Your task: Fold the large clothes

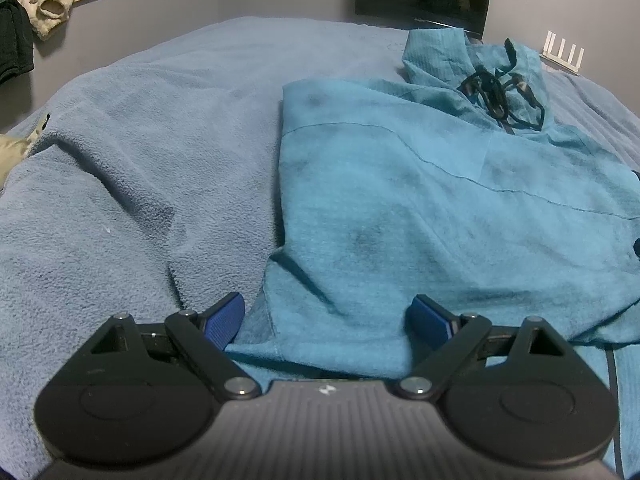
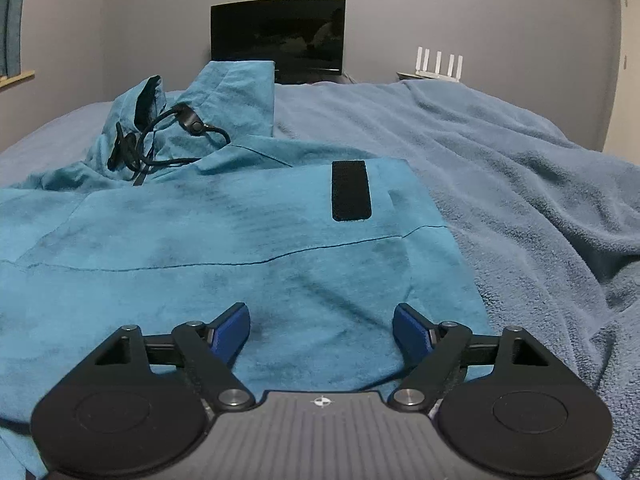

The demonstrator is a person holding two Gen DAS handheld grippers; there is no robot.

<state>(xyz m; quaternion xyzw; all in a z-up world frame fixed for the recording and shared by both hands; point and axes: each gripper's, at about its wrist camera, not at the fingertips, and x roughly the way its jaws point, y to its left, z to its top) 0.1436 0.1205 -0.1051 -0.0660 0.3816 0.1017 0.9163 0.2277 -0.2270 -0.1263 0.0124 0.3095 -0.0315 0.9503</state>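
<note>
Presently the teal jacket lies lengthwise ahead, hood farthest, with left gripper and right gripper jaws apart, empty, over its near hem.

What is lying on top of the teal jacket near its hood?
Black drawcords with a toggle lie tangled on the teal jacket at the hood. What lies under the jacket, besides the blue blanket, is covered.
</note>
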